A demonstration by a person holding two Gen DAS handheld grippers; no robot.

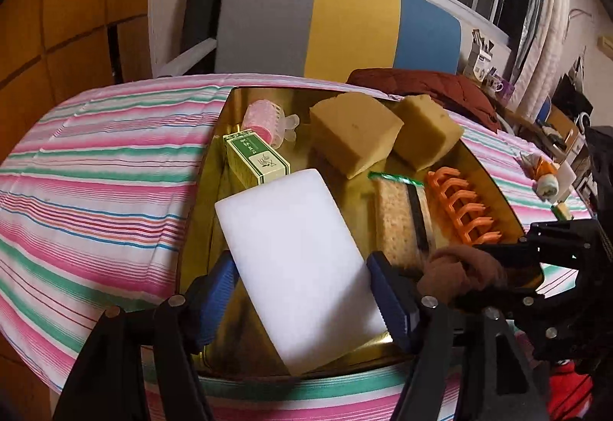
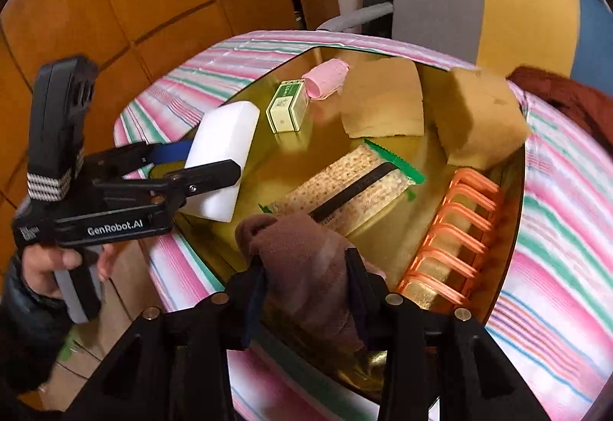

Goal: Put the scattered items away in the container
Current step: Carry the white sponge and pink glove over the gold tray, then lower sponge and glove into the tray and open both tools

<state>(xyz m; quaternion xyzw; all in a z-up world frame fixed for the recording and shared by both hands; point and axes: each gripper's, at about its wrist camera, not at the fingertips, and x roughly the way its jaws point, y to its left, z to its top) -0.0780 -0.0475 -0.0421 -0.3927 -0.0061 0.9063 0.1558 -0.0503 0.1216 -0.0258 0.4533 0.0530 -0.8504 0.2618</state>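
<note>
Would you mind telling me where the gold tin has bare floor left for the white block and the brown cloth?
Bare gold floor lies between the green-and-white box, the white foam block in the left claw and the cracker packet. The far side is crowded by two yellow sponges, the right wall by the orange comb. The right claw grips the brown cloth above the near rim.

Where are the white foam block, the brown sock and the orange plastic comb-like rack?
White foam block [image 1: 302, 267]: left wrist view, middle of its broad top face.
Brown sock [image 2: 306, 260]: right wrist view, bunched fabric between the tongs.
Orange plastic comb-like rack [image 2: 456, 233]: right wrist view, one middle prong.
</note>
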